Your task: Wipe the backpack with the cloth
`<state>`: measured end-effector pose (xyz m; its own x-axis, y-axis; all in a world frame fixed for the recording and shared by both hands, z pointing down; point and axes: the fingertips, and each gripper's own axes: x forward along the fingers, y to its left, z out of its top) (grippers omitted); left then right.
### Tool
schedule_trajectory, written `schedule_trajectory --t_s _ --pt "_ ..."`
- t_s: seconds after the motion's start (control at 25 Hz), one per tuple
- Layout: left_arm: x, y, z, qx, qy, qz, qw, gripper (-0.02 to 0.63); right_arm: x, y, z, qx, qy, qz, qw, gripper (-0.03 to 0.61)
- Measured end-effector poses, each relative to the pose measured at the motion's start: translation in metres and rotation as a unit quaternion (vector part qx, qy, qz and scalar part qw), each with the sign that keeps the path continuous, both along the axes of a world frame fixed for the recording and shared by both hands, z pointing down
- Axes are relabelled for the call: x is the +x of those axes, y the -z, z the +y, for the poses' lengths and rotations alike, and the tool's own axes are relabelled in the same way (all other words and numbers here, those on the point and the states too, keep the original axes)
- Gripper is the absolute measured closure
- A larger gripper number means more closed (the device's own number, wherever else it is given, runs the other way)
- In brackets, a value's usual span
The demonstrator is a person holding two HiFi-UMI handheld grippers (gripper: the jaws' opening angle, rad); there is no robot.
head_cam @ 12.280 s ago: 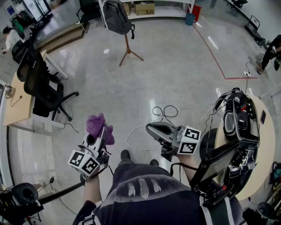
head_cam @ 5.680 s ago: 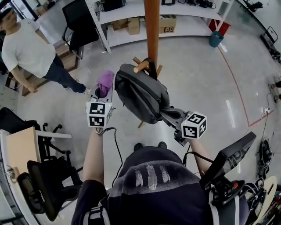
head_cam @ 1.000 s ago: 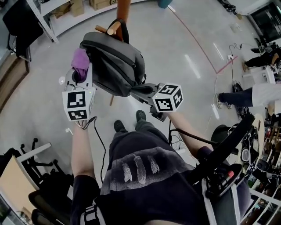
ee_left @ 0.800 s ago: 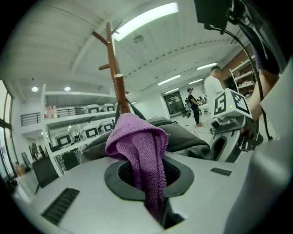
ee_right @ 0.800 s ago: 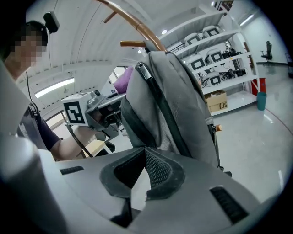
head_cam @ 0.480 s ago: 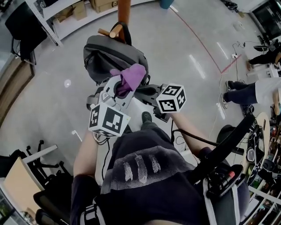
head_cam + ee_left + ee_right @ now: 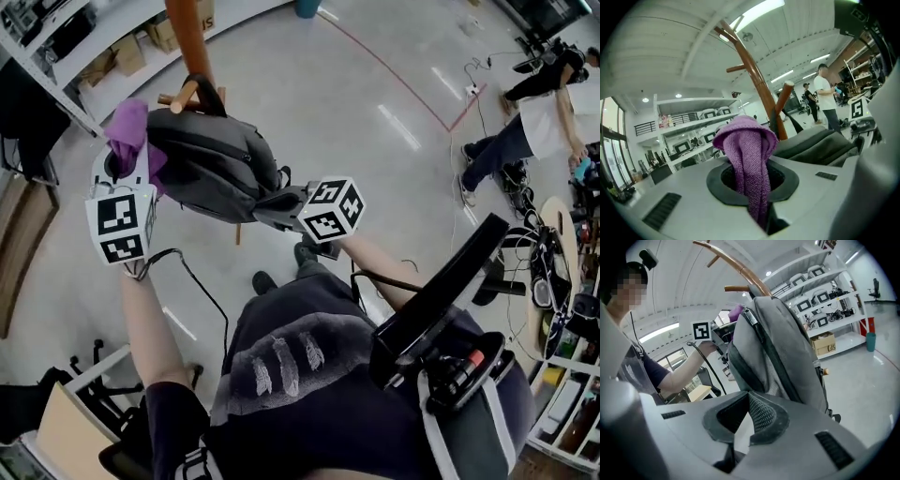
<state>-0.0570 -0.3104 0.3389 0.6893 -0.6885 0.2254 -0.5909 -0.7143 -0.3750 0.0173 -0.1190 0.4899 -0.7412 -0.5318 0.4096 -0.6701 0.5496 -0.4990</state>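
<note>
A grey backpack (image 7: 211,169) hangs from a peg of a wooden coat stand (image 7: 190,33). My left gripper (image 7: 127,155) is shut on a purple cloth (image 7: 127,131) and holds it against the backpack's upper left side. In the left gripper view the cloth (image 7: 749,154) bunches up out of the jaws, with the backpack (image 7: 820,145) just to its right. My right gripper (image 7: 274,202) is shut on the backpack's lower edge. In the right gripper view mesh fabric (image 7: 759,413) runs into the jaws and the backpack (image 7: 780,343) rises above them.
White shelves with cardboard boxes (image 7: 131,52) stand behind the stand. A red floor line (image 7: 394,70) runs to the right, where people (image 7: 525,117) stand. A desk corner (image 7: 66,436) and a black chair are at lower left. A black rig (image 7: 441,300) hangs from my chest.
Half a second ago the cloth was low across the middle of the backpack's front. My left gripper has carried it up and left to the upper left side. The right gripper keeps its hold.
</note>
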Motion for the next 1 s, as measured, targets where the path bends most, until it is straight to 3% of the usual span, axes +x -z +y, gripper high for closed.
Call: schedule_trajectory --t_s 0.12,0.2,0.36,0.52,0.64,0.84,1.0 --pt "0.019 -0.008 0.014 -0.001 -0.026 -0.021 0.9994 0.565 0.003 0.002 0.004 -0.001 -0.014 -0.007 1.000 0.586" --pt "0.040 -0.007 0.044 0.003 -0.073 -0.024 0.9970 0.565 0.008 0.003 0.006 -0.001 -0.026 -0.014 1.000 0.586" --pt "0.086 -0.021 0.109 0.001 -0.166 -0.045 0.9851 0.565 0.016 0.001 0.014 -0.007 -0.045 -0.020 0.999 0.586" --pt "0.108 -0.029 0.155 -0.020 -0.206 -0.039 0.9775 0.565 0.019 0.005 0.032 -0.004 -0.040 -0.030 0.999 0.586" --pt "0.113 -0.023 0.171 -0.023 -0.206 -0.028 0.9779 0.565 0.022 0.013 0.042 0.012 -0.024 -0.036 0.999 0.586" --pt "0.117 -0.007 0.184 -0.031 -0.161 0.005 0.9864 0.565 0.048 0.031 0.051 0.039 -0.012 -0.054 0.998 0.586" --pt "0.113 0.007 0.198 -0.047 -0.114 0.072 0.9898 0.565 0.077 0.055 0.063 0.052 -0.012 -0.107 0.993 0.586"
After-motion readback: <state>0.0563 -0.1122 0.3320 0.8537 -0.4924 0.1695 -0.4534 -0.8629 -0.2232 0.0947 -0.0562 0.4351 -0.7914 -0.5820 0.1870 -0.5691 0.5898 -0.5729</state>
